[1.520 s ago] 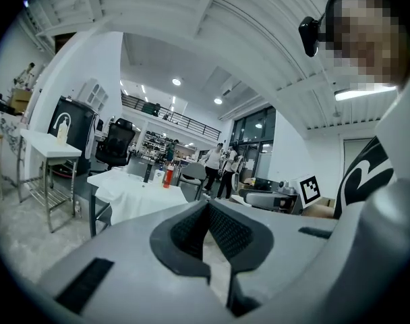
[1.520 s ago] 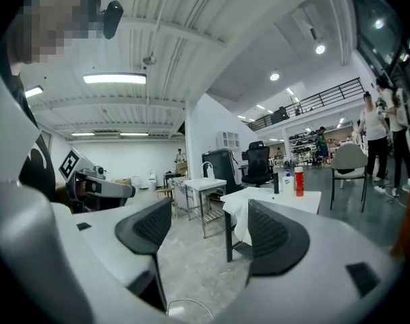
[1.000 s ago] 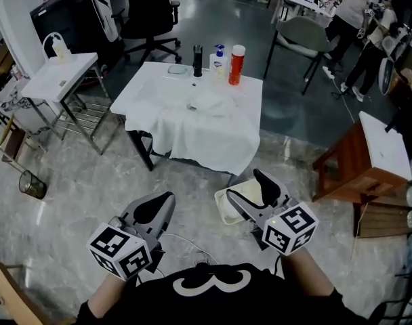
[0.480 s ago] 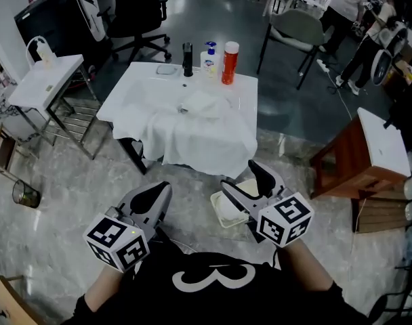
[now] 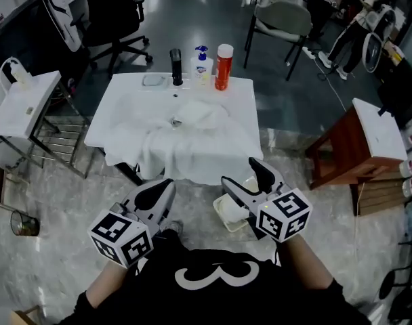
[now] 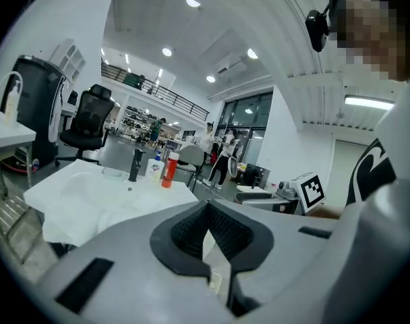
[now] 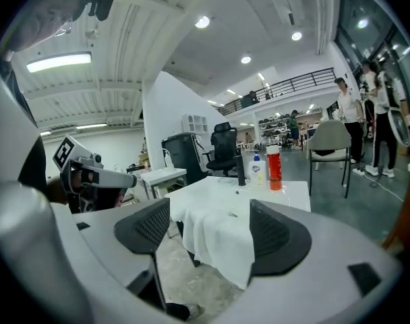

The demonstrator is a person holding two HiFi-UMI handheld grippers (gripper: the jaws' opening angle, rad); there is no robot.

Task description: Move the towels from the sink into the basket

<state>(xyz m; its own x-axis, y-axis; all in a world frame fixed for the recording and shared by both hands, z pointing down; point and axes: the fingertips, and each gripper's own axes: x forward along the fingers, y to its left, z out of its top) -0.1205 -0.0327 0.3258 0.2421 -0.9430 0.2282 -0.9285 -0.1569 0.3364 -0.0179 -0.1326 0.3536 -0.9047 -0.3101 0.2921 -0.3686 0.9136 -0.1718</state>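
White towels (image 5: pixel 192 137) lie bunched in the white sink (image 5: pixel 114 110) and hang over its front edge; they also show in the right gripper view (image 7: pixel 222 238) and the left gripper view (image 6: pixel 80 211). A pale basket (image 5: pixel 226 214) stands on the floor below the sink's front, partly hidden by my right gripper. My right gripper (image 5: pixel 240 171) hovers above the basket, short of the sink, open with nothing between its pads (image 7: pixel 151 227). My left gripper (image 5: pixel 165 185) is level with it on the left, shut and empty, its pads (image 6: pixel 222 229) meeting at the tip.
A black faucet (image 5: pixel 175 66), a soap bottle (image 5: pixel 201 65) and an orange bottle (image 5: pixel 223 66) stand along the sink's back edge. A wooden stool with a white top (image 5: pixel 368 141) is at the right. A small white table (image 5: pixel 19 103) and a bin (image 5: pixel 23 222) are at the left.
Both grippers and the head have come forward toward the sink, which now looks nearer. The right jaws stay open and the left stay shut; nothing has been picked up.
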